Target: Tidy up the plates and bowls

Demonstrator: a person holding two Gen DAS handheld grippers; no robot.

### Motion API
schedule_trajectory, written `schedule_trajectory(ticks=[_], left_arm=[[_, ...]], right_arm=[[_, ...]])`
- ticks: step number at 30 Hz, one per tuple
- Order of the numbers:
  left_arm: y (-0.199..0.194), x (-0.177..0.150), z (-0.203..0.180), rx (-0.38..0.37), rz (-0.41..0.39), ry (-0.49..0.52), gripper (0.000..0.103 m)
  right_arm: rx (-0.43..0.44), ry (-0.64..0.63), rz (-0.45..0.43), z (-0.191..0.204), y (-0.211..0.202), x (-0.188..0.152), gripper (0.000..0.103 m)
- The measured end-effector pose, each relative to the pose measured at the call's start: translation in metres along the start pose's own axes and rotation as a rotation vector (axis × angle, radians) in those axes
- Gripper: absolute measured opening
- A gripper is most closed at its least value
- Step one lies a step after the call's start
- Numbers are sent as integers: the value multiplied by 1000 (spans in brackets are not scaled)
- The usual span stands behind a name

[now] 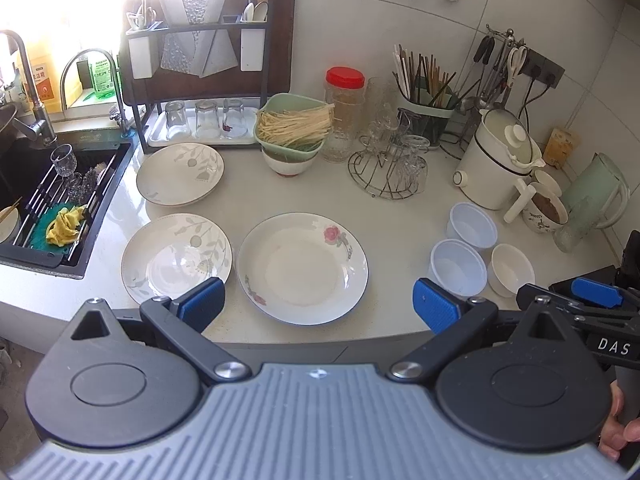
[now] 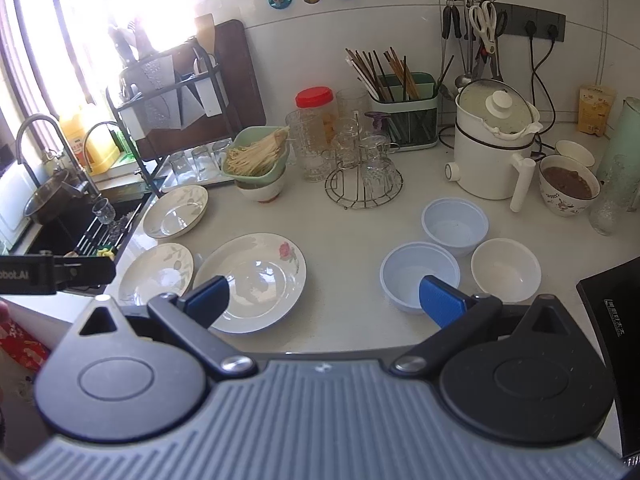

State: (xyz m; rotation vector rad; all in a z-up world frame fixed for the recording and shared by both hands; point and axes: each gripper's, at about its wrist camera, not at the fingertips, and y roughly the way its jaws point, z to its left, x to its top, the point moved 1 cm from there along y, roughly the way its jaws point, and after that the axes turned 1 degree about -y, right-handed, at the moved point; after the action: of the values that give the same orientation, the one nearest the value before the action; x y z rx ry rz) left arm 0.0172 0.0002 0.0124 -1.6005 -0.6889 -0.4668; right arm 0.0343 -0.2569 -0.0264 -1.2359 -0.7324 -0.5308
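Three plates lie on the white counter: a rose-pattern plate (image 1: 302, 268) (image 2: 252, 280) in front, a leaf-pattern plate (image 1: 176, 258) (image 2: 156, 272) to its left, and another leaf-pattern plate (image 1: 180, 174) (image 2: 176, 210) behind it. To the right stand two pale blue plastic bowls (image 1: 458, 266) (image 1: 472, 226) (image 2: 418, 276) (image 2: 454, 224) and a small white bowl (image 1: 512, 268) (image 2: 506, 270). My left gripper (image 1: 320, 306) is open and empty above the counter's front edge, before the rose plate. My right gripper (image 2: 324, 300) is open and empty, between the rose plate and the near blue bowl.
A sink (image 1: 60, 200) with a rack lies at left. Behind are a dish rack (image 1: 200, 80), a green strainer of noodles on a bowl (image 1: 294, 132), a glass stand (image 1: 392, 168), a chopstick holder (image 1: 424, 108), a white cooker (image 1: 496, 160), and a filled bowl (image 2: 568, 186).
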Motion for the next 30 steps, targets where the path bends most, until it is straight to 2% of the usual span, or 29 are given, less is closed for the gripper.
schedule_trajectory(ticks=[9,13,30], left_arm=[[2,7,5,11,28,-3,102],[2,8,7,-10,33,-28,102],[4,6,-3,1,15,19,102]], right_arm=[[8,-9,-2,4,2,2,103],[17,-20,-5,5,2,4,103],[-2,-31,11,5,6,3,103]])
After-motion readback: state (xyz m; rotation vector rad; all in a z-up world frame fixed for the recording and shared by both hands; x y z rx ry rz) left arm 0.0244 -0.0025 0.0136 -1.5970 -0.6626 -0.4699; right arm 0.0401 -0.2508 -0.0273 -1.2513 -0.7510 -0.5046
